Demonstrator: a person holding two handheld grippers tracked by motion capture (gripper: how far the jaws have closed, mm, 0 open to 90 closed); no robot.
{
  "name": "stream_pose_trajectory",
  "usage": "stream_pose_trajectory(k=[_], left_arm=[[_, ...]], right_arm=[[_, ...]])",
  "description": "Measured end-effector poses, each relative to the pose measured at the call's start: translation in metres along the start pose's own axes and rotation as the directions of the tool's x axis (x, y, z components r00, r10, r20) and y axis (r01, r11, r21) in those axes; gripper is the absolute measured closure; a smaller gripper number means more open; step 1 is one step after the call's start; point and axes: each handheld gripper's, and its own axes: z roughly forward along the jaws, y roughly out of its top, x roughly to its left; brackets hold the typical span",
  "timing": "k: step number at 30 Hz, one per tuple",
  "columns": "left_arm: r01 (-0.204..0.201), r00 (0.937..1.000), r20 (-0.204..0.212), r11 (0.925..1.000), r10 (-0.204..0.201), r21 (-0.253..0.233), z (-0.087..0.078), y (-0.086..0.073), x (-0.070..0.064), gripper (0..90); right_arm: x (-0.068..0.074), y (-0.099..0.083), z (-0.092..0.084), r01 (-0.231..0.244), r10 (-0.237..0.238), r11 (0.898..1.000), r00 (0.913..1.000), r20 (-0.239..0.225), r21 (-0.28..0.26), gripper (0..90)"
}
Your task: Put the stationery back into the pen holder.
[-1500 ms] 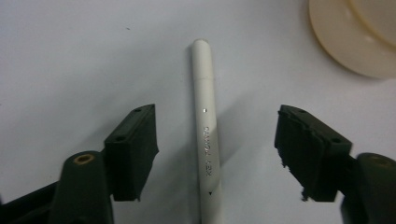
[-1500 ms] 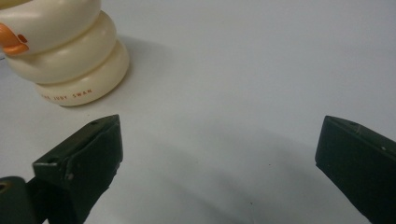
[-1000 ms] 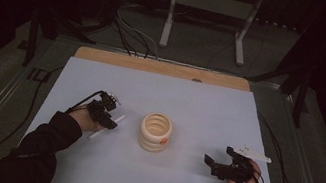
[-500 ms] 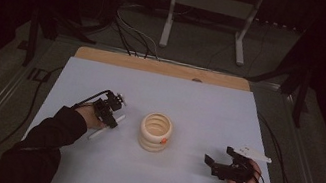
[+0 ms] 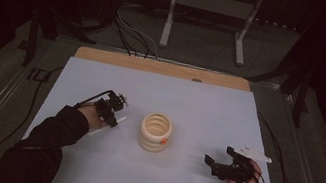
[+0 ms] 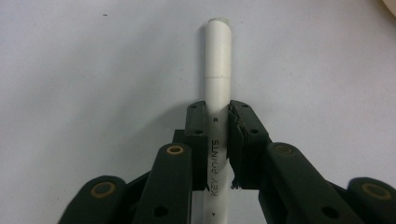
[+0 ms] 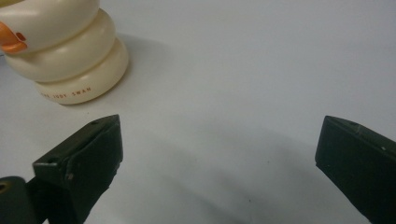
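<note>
Jaws of the left gripper (image 6: 218,135) had just been closing and clamped a white pen (image 6: 218,84); the right gripper (image 7: 219,154), released, sat at four o'clock from the cream holder (image 7: 70,51).

Dark room, grey floor (image 5: 198,52), white stand (image 5: 207,13)

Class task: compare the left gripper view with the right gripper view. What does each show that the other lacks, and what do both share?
Left gripper view: the left hand-held gripper has just closed its jaws on a white marker pen printed KEY POINTS, lying on the table. Right gripper view: the right hand-held gripper stands open, nothing between its jaws, with a cream ringed pot lettered SWAN beyond. Both share the pale table top.
</note>
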Motion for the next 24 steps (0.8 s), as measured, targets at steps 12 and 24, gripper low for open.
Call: stream_pose_trajectory(k=[12, 24], left_arm=[[0.010, 0.9977, 0.067, 0.9935, -0.003, -0.113, -0.024, -0.011, 0.011, 79.8], [0.005, 0.9930, 0.114, 0.9566, 0.029, -0.292, -0.045, -0.023, 0.015, 79.7]], right_arm=[[0.000, 0.000, 0.000, -0.004, 0.004, 1.000, 1.0000, -0.003, -0.005, 0.5], [0.000, 0.000, 0.000, -0.005, 0.005, 1.000, 1.0000, -0.004, -0.005, 0.5]])
